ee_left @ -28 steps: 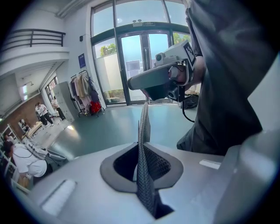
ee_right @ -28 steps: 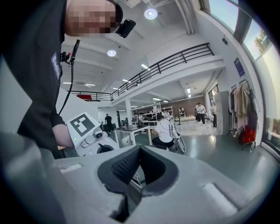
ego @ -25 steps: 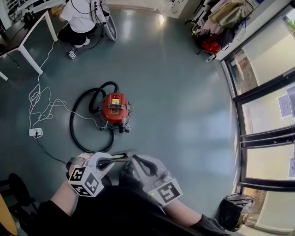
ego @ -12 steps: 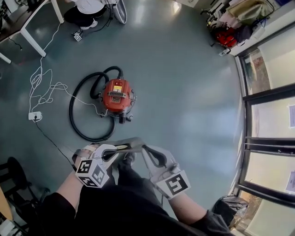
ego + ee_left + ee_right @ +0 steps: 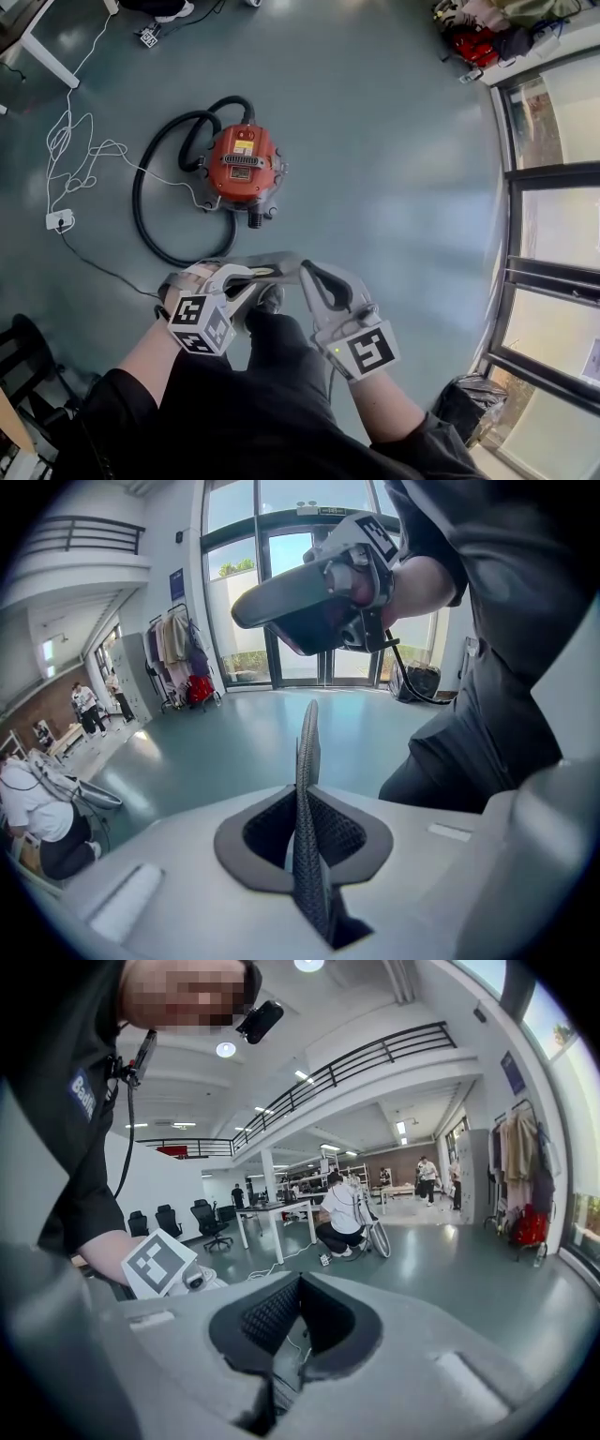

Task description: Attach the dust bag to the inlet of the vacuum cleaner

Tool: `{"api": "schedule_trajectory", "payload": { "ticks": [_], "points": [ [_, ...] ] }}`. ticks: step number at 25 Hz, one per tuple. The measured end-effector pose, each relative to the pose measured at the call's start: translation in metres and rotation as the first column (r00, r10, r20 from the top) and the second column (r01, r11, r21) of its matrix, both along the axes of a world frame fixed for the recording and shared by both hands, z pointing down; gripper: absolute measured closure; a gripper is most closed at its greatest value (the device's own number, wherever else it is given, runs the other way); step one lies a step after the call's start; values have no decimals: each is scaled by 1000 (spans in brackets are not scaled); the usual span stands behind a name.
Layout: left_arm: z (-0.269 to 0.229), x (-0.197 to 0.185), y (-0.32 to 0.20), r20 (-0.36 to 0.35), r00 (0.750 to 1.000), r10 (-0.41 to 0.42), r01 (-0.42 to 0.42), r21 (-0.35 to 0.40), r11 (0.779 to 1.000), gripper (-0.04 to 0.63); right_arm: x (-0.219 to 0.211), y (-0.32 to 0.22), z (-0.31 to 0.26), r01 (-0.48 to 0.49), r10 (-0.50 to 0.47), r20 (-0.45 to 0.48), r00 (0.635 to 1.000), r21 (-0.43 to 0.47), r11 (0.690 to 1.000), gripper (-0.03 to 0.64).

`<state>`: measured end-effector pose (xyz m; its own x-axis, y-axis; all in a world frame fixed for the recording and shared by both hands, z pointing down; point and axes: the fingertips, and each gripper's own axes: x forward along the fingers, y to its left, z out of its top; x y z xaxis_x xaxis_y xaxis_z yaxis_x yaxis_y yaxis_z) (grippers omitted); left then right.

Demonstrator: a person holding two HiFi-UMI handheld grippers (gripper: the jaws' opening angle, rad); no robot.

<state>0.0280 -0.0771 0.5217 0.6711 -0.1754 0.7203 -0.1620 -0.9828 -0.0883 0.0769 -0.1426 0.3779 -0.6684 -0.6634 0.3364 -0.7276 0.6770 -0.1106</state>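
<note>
- The vacuum cleaner shows larger in the head view and has shifted toward 12 o'clock.
- The left gripper and right gripper have risen in frame, nearer the cleaner.
- The seated person at 11 o'clock has slid almost out of frame.

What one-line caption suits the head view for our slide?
Left gripper and right gripper, jaws shut, held before a red drum-shaped vacuum cleaner with coiled black hose.

Vacuum cleaner: red-orange body, yellow label on top. Hose: black. Floor: glossy grey-blue. Cable and power strip: white. Left gripper and right gripper: light grey shells, black diamond-mesh pads. 2 marker cubes: black-and-white squares. Sleeves: black. Bin bag: black.
</note>
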Motion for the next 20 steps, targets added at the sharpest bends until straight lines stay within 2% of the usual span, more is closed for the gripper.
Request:
{"api": "schedule_trajectory", "payload": {
  "ticks": [10, 20],
  "points": [
    [98, -1, -23, -2, 1000, 24, -24, -13, 1000, 554, 10, -40, 97, -46, 45, -78, 996, -19, 999, 624],
    [221, 8, -34, 0, 999, 38, -38, -45, 998, 554, 17, -76, 208, -49, 47, -97, 994, -20, 999, 624]
  ]
}}
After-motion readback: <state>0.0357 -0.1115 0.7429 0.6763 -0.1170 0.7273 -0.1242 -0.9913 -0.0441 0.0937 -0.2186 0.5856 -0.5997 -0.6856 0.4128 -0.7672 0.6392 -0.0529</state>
